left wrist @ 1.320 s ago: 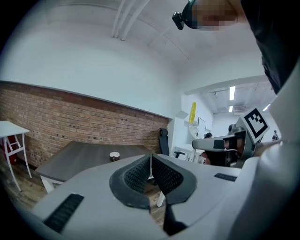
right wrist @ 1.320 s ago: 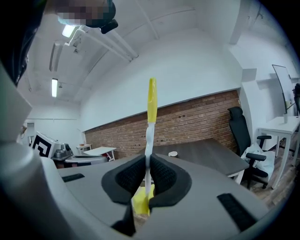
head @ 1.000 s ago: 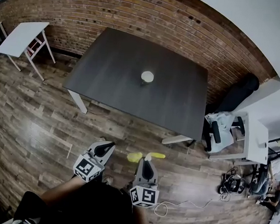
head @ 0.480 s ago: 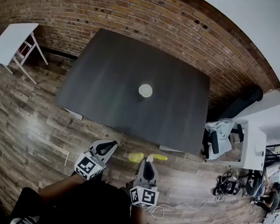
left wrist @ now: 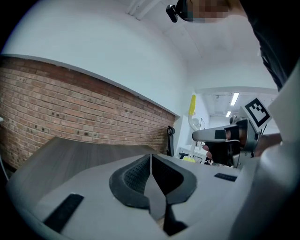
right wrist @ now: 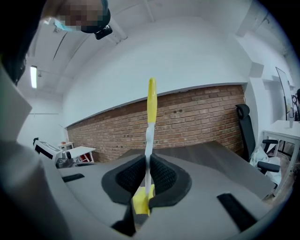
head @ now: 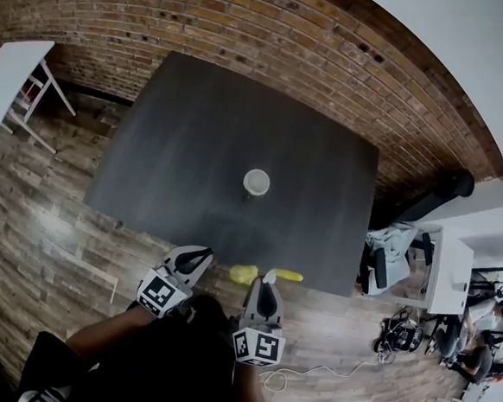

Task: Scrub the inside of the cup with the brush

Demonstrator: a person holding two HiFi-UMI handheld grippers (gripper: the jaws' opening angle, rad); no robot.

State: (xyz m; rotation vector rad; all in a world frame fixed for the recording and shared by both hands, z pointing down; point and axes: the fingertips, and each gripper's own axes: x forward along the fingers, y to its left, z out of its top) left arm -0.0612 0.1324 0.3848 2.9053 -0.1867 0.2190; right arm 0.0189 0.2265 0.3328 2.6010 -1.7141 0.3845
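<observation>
A brick wall (head: 248, 22) backs a wide dark table (head: 178, 147) on a plank floor (head: 42, 223). A small white table (head: 5, 77) stands off to the left, and a pale office chair (head: 390, 254) and a white desk (head: 450, 263) to the right. A light cable (head: 307, 374) lies curled on the floor by the person.

The cup (head: 256, 182) stands upright near the table's middle, mouth up, well apart from both grippers, with bare tabletop between them. The left gripper (head: 197, 256) has its jaws pressed together on nothing. The right gripper (head: 267, 279) pinches the brush (head: 267, 278) at its white middle, over the table's near edge. The brush's long axis runs along that edge, thick yellow end to the left and slim yellow end to the right. The marker cubes (head: 162, 294) show black-and-white squares.
</observation>
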